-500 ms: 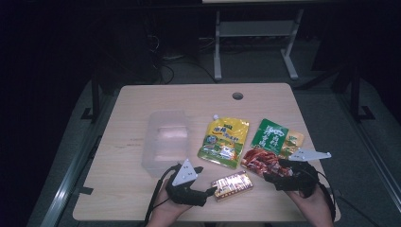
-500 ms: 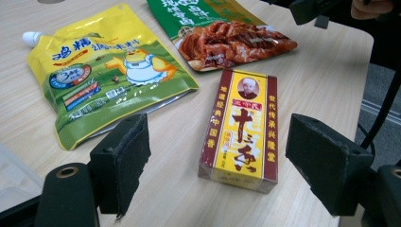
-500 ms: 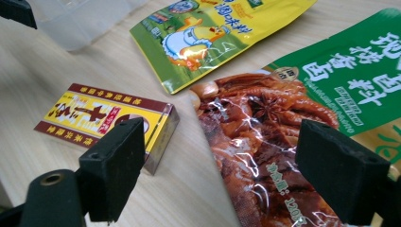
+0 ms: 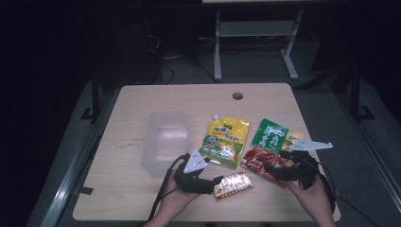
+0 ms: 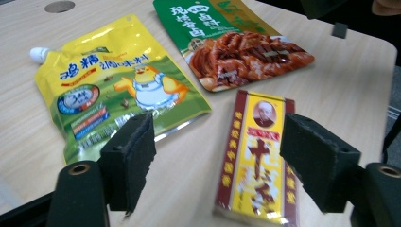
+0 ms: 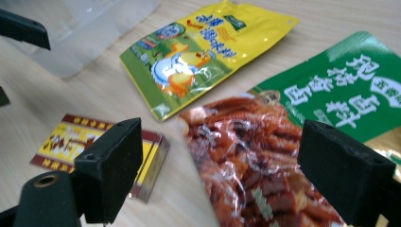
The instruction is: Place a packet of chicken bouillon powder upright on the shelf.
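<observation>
Three flat packets and one clear plastic tub [image 4: 166,141] lie on a pale wood-grain worktop [image 4: 137,198] with a round cable hole [image 4: 237,96] near its far edge. Around it the room is dark; a white frame stand [image 4: 250,33] and some cables sit on the floor beyond the far edge.

Taking the small red-and-yellow box [image 4: 232,185] as the landmark: it lies near the worktop's near edge, its long axis running left to right across the high view and tilted slightly, right end farther away. The left claw [image 4: 213,182] sits just beside its left end, jaws spread and released, holding nothing. The yellow spouted pouch [image 4: 225,141] lies just beyond the box, spout pointing away, and the tub is beyond and left of it. The green-and-red food packet [image 4: 267,149] lies right of the box, with the right claw [image 4: 272,169] over its near red end, jaws wide and apparently not pressing on it.

From above the box's print is unreadable; the left gripper view shows the box [image 5: 257,158] lengthwise between that claw's pads [image 5: 130,158], with a portrait at its far end. The right gripper view shows the packet's [image 6: 265,156] glossy red end between its own pads [image 6: 111,165], with the box [image 6: 101,151] behind the left one.
</observation>
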Tool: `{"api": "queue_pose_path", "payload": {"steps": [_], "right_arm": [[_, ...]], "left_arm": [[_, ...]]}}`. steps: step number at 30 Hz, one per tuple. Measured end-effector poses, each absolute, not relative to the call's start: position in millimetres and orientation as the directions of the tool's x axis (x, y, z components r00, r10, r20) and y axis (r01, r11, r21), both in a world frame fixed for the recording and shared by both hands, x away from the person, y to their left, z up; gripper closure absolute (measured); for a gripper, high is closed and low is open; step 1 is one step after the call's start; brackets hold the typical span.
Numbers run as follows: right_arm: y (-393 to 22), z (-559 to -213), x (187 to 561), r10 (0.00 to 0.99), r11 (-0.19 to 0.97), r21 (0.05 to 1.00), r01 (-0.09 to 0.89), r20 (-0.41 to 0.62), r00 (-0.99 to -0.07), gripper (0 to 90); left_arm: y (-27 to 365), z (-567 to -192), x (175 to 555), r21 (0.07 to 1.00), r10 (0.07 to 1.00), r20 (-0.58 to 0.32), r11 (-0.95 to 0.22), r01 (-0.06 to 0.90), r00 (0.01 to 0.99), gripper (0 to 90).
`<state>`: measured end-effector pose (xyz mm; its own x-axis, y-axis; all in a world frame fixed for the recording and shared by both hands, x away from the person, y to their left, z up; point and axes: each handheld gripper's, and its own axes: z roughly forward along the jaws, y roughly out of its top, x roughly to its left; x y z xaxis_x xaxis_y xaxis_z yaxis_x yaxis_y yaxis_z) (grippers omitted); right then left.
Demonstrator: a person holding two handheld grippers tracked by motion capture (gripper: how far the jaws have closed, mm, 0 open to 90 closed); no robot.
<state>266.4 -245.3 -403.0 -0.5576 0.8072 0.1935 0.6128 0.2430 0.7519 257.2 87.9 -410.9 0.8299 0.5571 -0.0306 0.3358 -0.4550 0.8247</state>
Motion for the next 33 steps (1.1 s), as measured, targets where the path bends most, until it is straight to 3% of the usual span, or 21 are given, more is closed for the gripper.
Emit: {"api": "queue_pose_path", "payload": {"steps": [9, 16, 21, 28, 33], "right_arm": [[-225.5, -380.0, 304.4, 0.83, 0.249, 0.726, 0.641, 0.181, -0.527, 14.6], [-205.7, -370.0, 341.2, 0.836, 0.257, 0.684, 0.683, 0.196, -0.512, 15.6], [-190.3, -370.2, 372.5, 0.84, 0.262, 0.631, 0.73, 0.223, -0.494, 16.4], [-177.0, -372.3, 404.8, 0.85, 0.276, 0.601, 0.75, 0.211, -0.482, 17.7], [-173.7, -390.8, 422.2, 0.869, 0.259, 0.558, 0.788, 0.222, -0.443, 20.2]], "left_arm": [[68.9, -408.4, 279.5, 0.799, 0.615, -0.005, -0.471, 0.373, 0.789, 38.4], [62.0, -414.8, 297.1, 0.787, 0.661, 0.001, -0.464, 0.407, 0.75, 52.0], [53.8, -418.5, 306.7, 0.767, 0.665, 0.037, -0.497, 0.405, 0.746, 62.4], [47.2, -427.1, 319.1, 0.742, 0.68, 0.009, -0.496, 0.451, 0.733, 78.1], [43.0, -434.5, 322.1, 0.715, 0.698, 0.054, -0.526, 0.46, 0.714, 88.0]]}}
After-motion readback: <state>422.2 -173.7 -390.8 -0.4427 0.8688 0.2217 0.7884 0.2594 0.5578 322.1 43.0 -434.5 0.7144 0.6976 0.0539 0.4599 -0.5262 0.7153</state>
